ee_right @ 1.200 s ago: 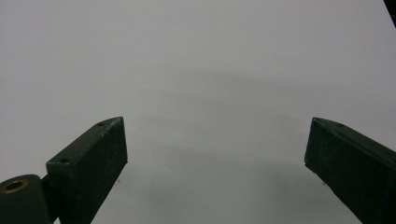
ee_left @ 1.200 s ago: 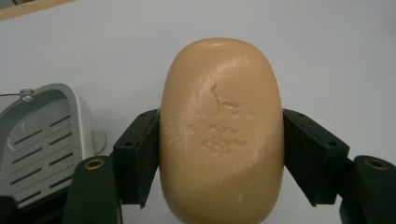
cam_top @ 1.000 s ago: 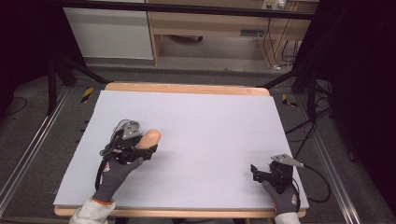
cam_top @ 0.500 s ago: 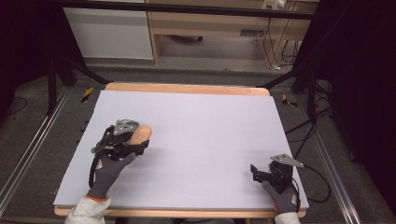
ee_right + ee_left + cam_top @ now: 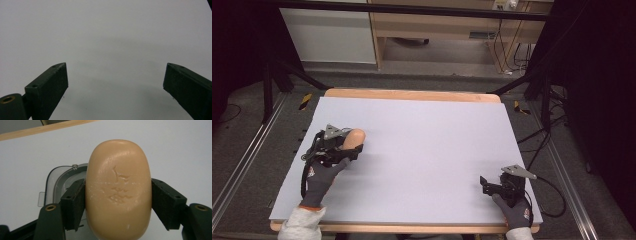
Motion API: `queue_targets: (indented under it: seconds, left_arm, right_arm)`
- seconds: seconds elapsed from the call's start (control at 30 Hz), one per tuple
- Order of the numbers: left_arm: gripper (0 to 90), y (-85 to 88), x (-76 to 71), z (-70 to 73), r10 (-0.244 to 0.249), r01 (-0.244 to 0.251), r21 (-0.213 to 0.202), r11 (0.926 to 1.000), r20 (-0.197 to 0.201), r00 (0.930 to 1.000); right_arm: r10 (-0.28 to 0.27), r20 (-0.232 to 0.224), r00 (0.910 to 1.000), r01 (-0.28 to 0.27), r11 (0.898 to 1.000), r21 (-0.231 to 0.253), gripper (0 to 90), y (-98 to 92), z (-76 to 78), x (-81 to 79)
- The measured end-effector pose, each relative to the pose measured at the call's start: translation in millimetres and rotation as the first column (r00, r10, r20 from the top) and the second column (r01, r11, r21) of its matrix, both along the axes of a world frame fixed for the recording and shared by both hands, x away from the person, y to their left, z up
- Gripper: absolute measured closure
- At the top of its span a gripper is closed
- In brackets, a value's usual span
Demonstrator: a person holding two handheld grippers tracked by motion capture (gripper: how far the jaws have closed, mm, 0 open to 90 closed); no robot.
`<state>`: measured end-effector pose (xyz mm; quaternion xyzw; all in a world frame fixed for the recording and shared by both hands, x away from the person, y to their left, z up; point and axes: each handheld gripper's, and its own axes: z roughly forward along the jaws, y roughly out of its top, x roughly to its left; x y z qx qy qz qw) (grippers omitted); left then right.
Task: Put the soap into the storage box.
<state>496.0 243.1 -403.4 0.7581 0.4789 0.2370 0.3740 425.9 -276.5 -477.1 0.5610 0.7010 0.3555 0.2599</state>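
High view: a bench (image 5: 427,150) with a pale grey-white top and a wooden edge occupies the middle of the frame. At centre left, a gloved left hand (image 5: 323,172) carries the left tool (image 5: 353,148), which is clenched on a tan, oval bar of soap (image 5: 353,139). The soap lies at the left part of the bench top, its rounded end pointing toward the upper right of the frame. At lower right, near the bench's front corner, a gloved right hand (image 5: 512,210) carries the right tool (image 5: 484,184), its jaws pointing toward the left of the frame; a cable (image 5: 552,197) trails from it off the bench edge.

Left gripper view: the bar of soap (image 5: 118,191) stands in the centre of the frame, with both black pads (image 5: 73,203) pressed against its left and right flanks. Shallow scratches mark the face of the soap. Behind it, at centre left, the rim of a clear, shallow plastic dish (image 5: 53,186) lies on the bench top; whether the soap touches the dish cannot be told. A strip of the wooden bench edge (image 5: 45,130) crosses the upper left.

Right gripper view: the right tool (image 5: 116,86) is released, its two jaws set wide apart at lower left and lower right, with bare bench surface (image 5: 107,37) between them.
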Motion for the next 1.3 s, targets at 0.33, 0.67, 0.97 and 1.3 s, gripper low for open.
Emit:
queue_targets:
  seconds: [0.33,0.67,0.97,1.3]
  left_arm:
    - [31.3,7.6,7.2,-5.8,0.029,-0.029,0.003,0.9996,-0.010,0.9995]
    - [31.3,12.9,13.5,-13.2,0.051,-0.051,0.021,0.9985,-0.030,0.9982]
    - [31.3,15.2,18.0,-19.0,0.069,-0.067,0.036,0.9971,-0.044,0.9967]
    - [31.3,16.7,20.2,-24.2,0.082,-0.080,0.047,0.9957,-0.052,0.9953]
  right_arm:
    - [0.000,0.001,1.0000,0.000,1.000,0.001,6.0,0.1,0.1,0.1]
    - [0.001,0.000,1.0000,-0.001,1.000,-0.001,6.1,0.1,0.0,0.2]
    - [0.001,-0.004,1.0000,-0.001,1.000,0.003,6.1,0.1,-0.1,0.3]
    - [-0.001,-0.005,1.0000,0.001,1.000,0.004,6.1,-0.2,-0.3,0.4]
